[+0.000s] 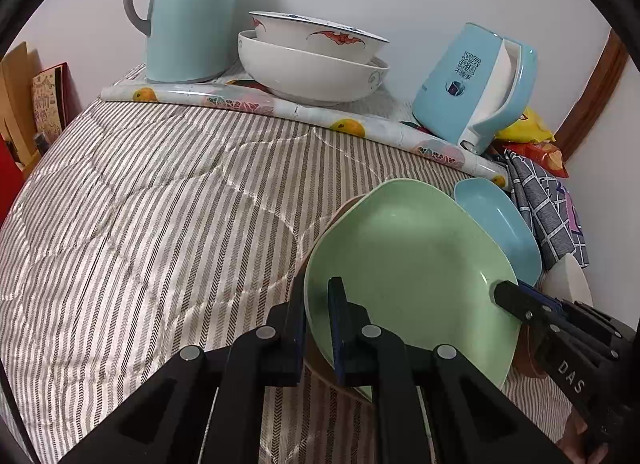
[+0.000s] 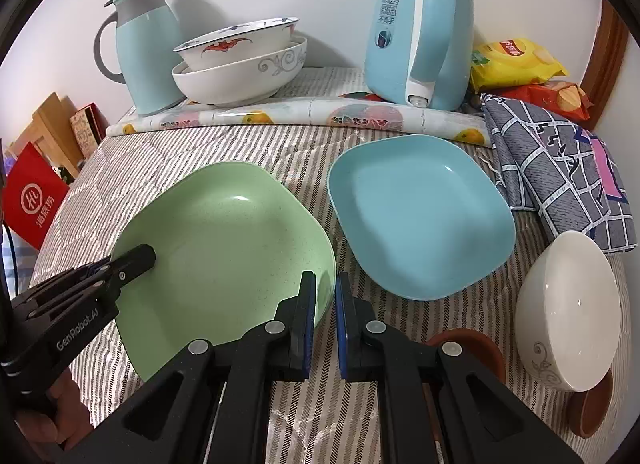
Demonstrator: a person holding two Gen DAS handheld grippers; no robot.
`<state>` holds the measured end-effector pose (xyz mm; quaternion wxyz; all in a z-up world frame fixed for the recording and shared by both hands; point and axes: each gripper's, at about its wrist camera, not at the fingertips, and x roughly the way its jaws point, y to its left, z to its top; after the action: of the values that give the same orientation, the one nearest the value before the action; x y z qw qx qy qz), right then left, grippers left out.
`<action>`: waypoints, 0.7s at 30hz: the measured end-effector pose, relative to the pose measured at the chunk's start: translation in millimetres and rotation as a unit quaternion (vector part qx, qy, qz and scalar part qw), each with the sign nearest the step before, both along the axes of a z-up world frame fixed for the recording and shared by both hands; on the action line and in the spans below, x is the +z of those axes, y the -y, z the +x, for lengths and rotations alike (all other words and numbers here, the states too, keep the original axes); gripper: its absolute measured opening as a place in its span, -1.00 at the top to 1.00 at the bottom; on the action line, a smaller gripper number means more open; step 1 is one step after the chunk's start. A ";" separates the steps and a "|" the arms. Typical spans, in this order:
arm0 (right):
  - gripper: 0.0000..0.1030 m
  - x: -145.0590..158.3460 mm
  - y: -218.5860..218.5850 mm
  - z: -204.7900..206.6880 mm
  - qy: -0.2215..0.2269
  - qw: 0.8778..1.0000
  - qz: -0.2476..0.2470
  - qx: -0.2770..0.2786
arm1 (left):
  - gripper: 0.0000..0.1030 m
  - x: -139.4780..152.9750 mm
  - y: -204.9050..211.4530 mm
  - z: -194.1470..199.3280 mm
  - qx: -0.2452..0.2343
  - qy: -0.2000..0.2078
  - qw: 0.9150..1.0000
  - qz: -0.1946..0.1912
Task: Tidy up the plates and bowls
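Your right view shows the blue plate (image 2: 420,216) whole on the striped cloth (image 2: 240,144); your left view crops it behind the green plate (image 1: 408,272). You have two plates, three bowls: two stacked at the back (image 2: 240,64), one white bowl (image 2: 568,316) tipped over a brown dish, mostly hidden. Your left gripper (image 1: 318,328) and right gripper (image 2: 325,320) each pinch the green plate's rim.

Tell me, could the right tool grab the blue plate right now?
Probably not yet: the right tool is shut on the green plate's rim. The blue plate lies uncovered just beyond.
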<state>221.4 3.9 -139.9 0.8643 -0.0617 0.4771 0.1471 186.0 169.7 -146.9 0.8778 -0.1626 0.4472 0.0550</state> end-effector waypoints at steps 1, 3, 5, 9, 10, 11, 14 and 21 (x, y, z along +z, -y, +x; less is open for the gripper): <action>0.81 -0.5 -0.4 0.8 0.000 1.000 0.000 0.000 | 0.77 0.1 0.1 -0.8 0.000 0.000 1.000 -0.001; 0.79 -0.3 -1.0 2.7 -0.002 1.000 0.003 0.000 | 0.77 0.8 0.3 -2.6 0.001 0.000 1.000 0.000; 0.75 -0.5 -1.8 3.4 -0.003 1.000 0.005 0.002 | 0.76 1.4 0.1 -3.5 -0.002 -0.001 1.000 0.000; 0.74 -0.8 -2.8 3.3 -0.002 1.000 0.003 0.006 | 0.75 3.3 -1.5 -4.5 -0.005 -0.002 1.000 -0.007; 0.74 -0.9 -2.4 3.7 -0.004 1.000 0.004 0.006 | 0.74 3.5 -1.6 -4.3 -0.006 -0.003 1.000 -0.008; 0.74 -0.8 -1.8 3.9 -0.006 1.000 0.006 0.005 | 0.74 3.9 -1.2 -4.0 -0.007 -0.005 1.000 -0.008; 0.59 0.5 -0.1 3.1 -0.010 1.000 0.016 0.003 | 0.59 4.3 0.2 -4.0 -0.018 -0.007 1.000 -0.016; 0.42 7.6 2.3 -7.7 -0.002 1.000 0.014 0.006 | 0.34 11.2 5.8 -9.9 -0.024 -0.003 1.000 -0.014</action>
<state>213.7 1.7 -132.4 0.8631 -0.0516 0.4765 0.1589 176.2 164.0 -135.6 0.8751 -0.1639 0.4545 0.0281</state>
